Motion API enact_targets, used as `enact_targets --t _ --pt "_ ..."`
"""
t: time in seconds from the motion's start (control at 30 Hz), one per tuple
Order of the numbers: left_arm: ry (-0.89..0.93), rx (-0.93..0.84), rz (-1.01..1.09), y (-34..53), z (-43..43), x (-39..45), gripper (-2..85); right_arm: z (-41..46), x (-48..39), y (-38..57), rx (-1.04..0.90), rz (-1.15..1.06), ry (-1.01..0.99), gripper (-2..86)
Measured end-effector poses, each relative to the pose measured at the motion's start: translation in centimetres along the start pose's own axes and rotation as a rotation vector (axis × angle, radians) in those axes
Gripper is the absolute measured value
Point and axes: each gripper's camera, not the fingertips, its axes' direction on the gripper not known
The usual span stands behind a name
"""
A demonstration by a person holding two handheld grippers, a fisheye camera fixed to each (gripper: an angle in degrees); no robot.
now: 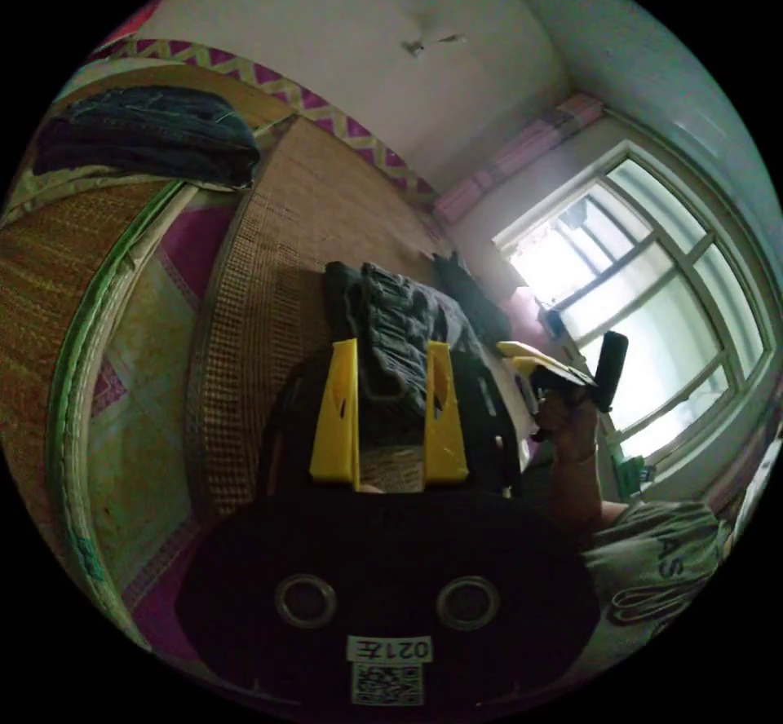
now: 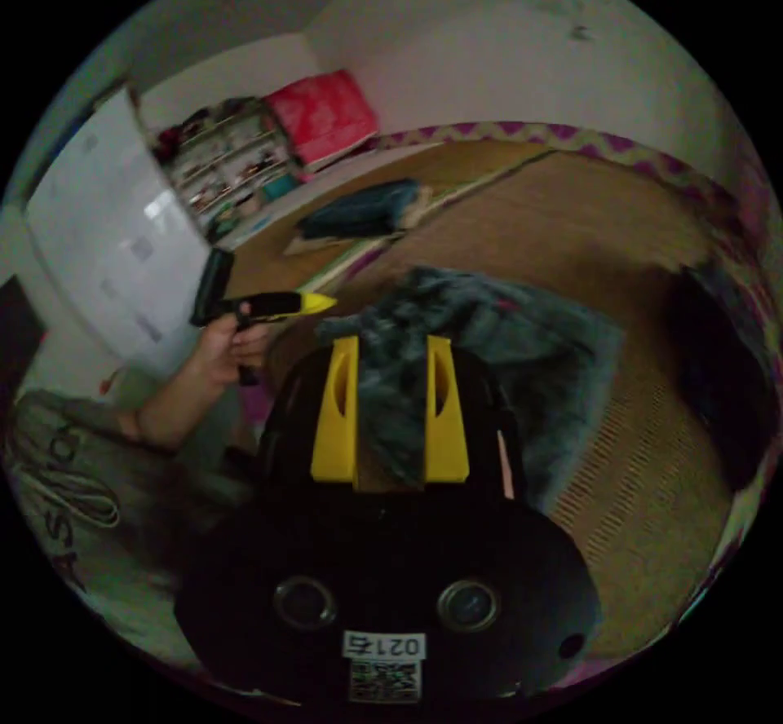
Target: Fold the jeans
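While both grippers hang above the woven mat (image 2: 652,463) with nothing in them, the jeans (image 2: 489,349) lie in a rumpled heap on it, just ahead of the jaws. The left gripper (image 1: 390,349) has its yellow jaws spread wide, with only fabric in the background between them; the right gripper (image 2: 391,345) is just as wide and also holds nothing. In the left gripper view the jeans (image 1: 391,324) look bunched and dark, so the waistband is hard to pick out. A second folded dark pile (image 1: 147,133) sits well apart on the mat, probably already done. The fold here looks barely started. To do it well, the person should probably find the waistband corners first, pinch one in each gripper, and shake the jeans flat before any crease goes in.
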Motion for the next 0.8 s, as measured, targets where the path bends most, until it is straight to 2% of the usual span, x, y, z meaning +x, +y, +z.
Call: enact_targets --t 0.03,0.1,0.17,0.2,0.3,0.33,0.43,0.57,0.67,0.8 --pt "-0.024 -0.035 -0.006 -1.2 1.2 -0.7 15.1 -1.6 3.6 0.8 0.028 0.096 0.109 13.6" --pt "-0.023 -0.096 -0.033 -2.7 3.1 -1.8 17.0 -2.8 9.5 2.2 0.023 0.247 0.187 14.7" --pt "0.025 -0.185 -0.058 -4.0 5.3 -2.7 17.6 -2.7 15.4 3.8 -0.008 0.388 0.169 15.5" --pt "0.050 -0.248 -0.068 -4.5 6.8 -3.2 17.0 -2.1 19.0 5.0 -0.029 0.466 0.102 15.6" --pt "0.027 -0.265 -0.071 -6.0 8.3 -3.6 14.1 1.0 25.5 7.5 -0.081 0.600 -0.147 14.1" --pt "0.018 -0.299 -0.078 -6.6 9.1 -3.7 12.3 1.3 27.0 8.2 -0.037 0.628 -0.195 13.4" --pt "0.054 -0.370 -0.082 -7.9 11.0 -4.3 8.3 4.0 29.1 8.1 -0.056 0.627 -0.342 10.2" --pt "0.107 -0.356 -0.125 -8.9 11.2 -4.7 5.6 5.4 31.2 8.1 -0.063 0.634 -0.382 7.2" --pt "0.101 -0.296 -0.017 -10.7 9.8 -0.5 4.9 4.9 32.0 8.2 -0.019 0.633 -0.451 6.2" --pt "0.116 -0.267 0.194 -16.1 10.5 8.4 4.9 -0.6 33.1 5.9 0.078 0.552 -0.436 6.0"
